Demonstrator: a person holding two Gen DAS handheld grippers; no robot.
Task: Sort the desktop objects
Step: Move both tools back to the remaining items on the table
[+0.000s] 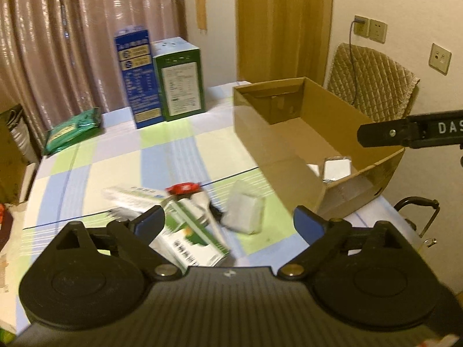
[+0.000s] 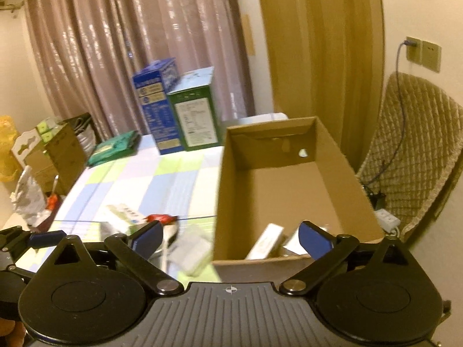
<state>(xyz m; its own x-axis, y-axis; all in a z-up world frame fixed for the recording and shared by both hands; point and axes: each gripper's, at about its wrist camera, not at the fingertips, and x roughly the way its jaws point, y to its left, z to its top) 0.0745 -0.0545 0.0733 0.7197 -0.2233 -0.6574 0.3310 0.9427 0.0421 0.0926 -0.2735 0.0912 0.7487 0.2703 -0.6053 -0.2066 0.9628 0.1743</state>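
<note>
An open cardboard box (image 1: 277,133) (image 2: 240,190) stands on the right of the checked tablecloth (image 1: 115,156). Small white packets (image 1: 335,169) (image 2: 264,241) lie inside it at the near end. Left of the box sits a pile: a green-and-white carton (image 1: 191,240), a long white box (image 1: 133,195) (image 2: 123,214), a red wrapped item (image 1: 183,188) (image 2: 160,217) and a pale translucent packet (image 1: 244,206) (image 2: 192,253). My left gripper (image 1: 230,222) hangs open over the pile, nothing between its fingers. My right gripper (image 2: 230,238) is open and empty above the box's near wall; its finger (image 1: 385,133) shows in the left wrist view.
A blue carton (image 1: 139,78) (image 2: 154,105) and a green carton (image 1: 181,81) (image 2: 196,112) stand at the table's far edge before a curtain. A green pouch (image 1: 72,130) (image 2: 114,146) lies far left. A padded chair (image 2: 411,150) is right of the box; cardboard boxes (image 2: 55,153) crowd the left.
</note>
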